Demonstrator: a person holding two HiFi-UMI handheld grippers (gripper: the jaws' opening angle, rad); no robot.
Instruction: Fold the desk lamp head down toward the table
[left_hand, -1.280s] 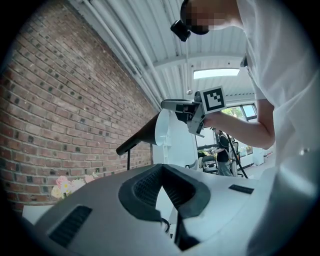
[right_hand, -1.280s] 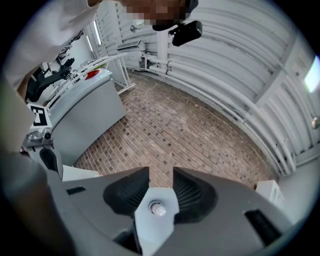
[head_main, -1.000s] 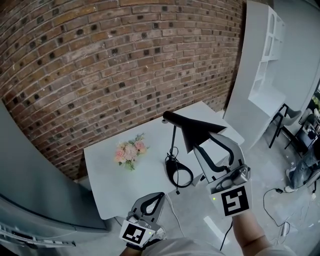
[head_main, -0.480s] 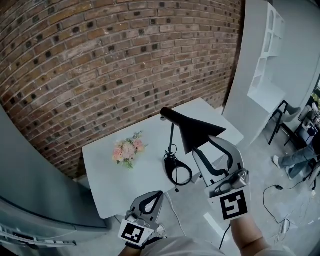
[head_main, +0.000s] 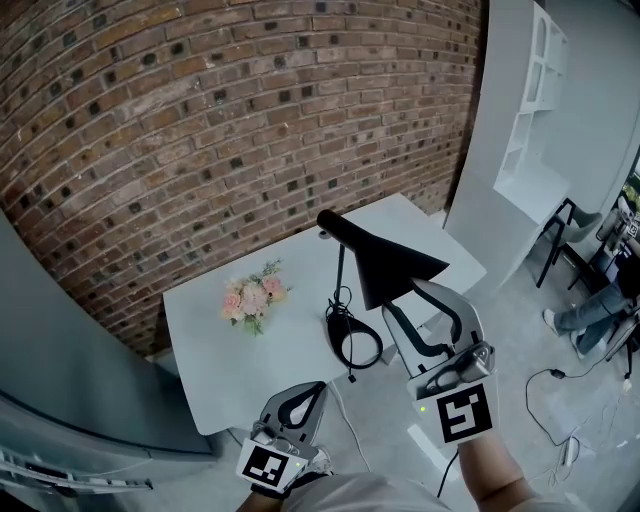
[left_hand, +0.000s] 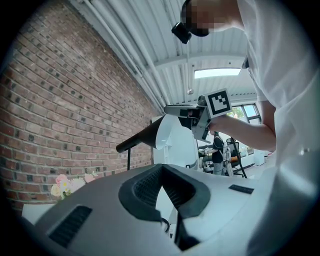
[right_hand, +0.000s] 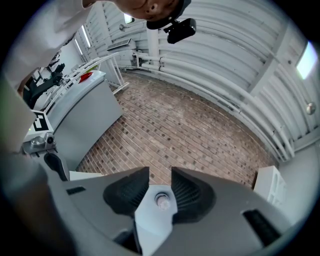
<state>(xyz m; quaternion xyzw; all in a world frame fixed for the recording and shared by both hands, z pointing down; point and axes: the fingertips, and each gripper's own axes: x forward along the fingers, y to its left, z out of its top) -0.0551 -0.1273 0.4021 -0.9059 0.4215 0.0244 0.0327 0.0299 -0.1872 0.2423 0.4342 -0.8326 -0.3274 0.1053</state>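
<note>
Two hand-held grippers work at a white table (head_main: 220, 330) set against a brick wall (head_main: 200, 130). Centre of attention is the black desk lamp head (head_main: 385, 265), up on its thin stem (head_main: 341, 270) above the table's right half. Its narrow end points to 10 o'clock and its wide mouth to 4 o'clock. The right gripper (head_main: 420, 296) points up at it from 5 o'clock, fingers spread, tips at the head's rim. Its own view shows the head's white inside and the bulb (right_hand: 161, 200) in the gap, though actual contact cannot be made out. The left gripper (head_main: 319, 388) hangs at 7 o'clock off the table's near edge, fingertips pressed together on nothing. A coiled black cable (head_main: 352, 342) lies at the lamp's foot; pink flowers (head_main: 250, 298) lie at its 9 o'clock.
</note>
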